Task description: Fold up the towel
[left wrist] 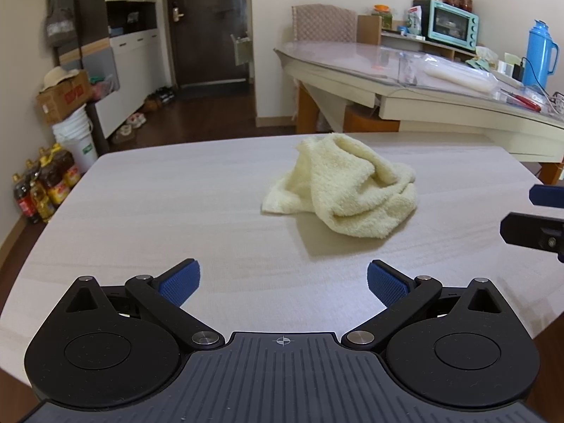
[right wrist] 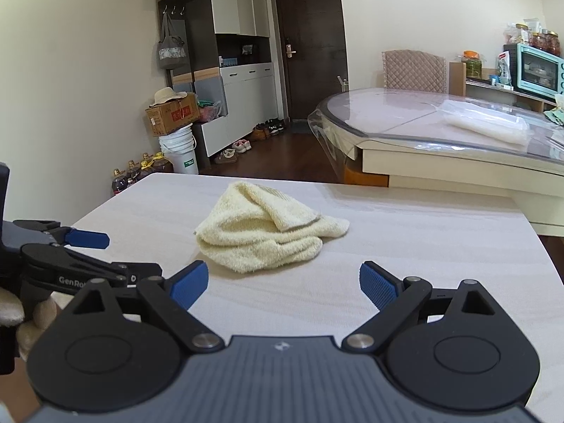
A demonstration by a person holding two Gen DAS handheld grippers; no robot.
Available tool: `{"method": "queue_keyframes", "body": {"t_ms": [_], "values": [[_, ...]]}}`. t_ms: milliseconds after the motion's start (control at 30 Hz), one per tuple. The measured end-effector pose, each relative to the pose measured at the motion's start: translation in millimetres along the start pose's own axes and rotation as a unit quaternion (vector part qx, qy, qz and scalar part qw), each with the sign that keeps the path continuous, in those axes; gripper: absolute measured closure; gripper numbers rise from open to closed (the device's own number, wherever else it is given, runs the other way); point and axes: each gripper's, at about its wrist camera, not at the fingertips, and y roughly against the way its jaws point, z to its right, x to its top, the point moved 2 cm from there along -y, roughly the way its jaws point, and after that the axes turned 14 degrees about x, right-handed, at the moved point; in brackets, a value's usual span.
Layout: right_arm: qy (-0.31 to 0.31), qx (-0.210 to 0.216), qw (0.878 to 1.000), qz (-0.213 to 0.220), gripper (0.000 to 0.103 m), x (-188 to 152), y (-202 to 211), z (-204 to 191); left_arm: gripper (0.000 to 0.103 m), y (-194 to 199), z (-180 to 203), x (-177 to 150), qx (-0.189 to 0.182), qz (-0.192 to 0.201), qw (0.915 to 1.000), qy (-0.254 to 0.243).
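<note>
A pale yellow towel [left wrist: 347,185] lies crumpled in a heap on the light grey table [left wrist: 176,194], toward its far middle. My left gripper [left wrist: 283,282] is open and empty, hovering above the table short of the towel. In the right wrist view the towel [right wrist: 268,234] lies just ahead of my right gripper [right wrist: 283,283], which is open and empty. The right gripper's fingers [left wrist: 535,211] show at the right edge of the left wrist view. The left gripper [right wrist: 88,246] shows at the left of the right wrist view.
A larger cream table [left wrist: 440,88] with a glass top stands behind to the right, with a blue flask [left wrist: 539,54] and a teal oven [left wrist: 453,24]. Oil bottles [left wrist: 46,183], a white bucket [left wrist: 75,137] and a cardboard box sit on the floor at left.
</note>
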Motion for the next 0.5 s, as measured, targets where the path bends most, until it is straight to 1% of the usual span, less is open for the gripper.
{"method": "queue_keyframes", "body": {"t_ms": [167,267,333,400,433,500], "values": [[0.012,0.011,1.000,-0.010,0.012,13,-21,6,0.000,-11,-9,7,0.005,0.001,1.0000,-0.007],[0.018,0.016,1.000,-0.013,0.016,23,-36,13,0.000,-18,-14,11,0.008,0.002,0.9999,-0.012],[0.012,0.023,1.000,-0.015,0.020,30,-50,22,0.000,-23,-18,14,0.011,0.003,0.9998,-0.015],[0.003,0.031,0.999,-0.017,0.028,36,-62,31,0.000,-27,-21,17,0.013,0.003,0.9997,-0.018],[-0.003,0.036,0.999,-0.018,0.030,40,-70,36,0.000,-30,-21,19,0.014,0.004,0.9997,-0.019],[-0.011,0.044,0.999,-0.021,0.039,46,-83,45,0.000,-41,-21,28,0.016,0.004,0.9997,-0.020]]}}
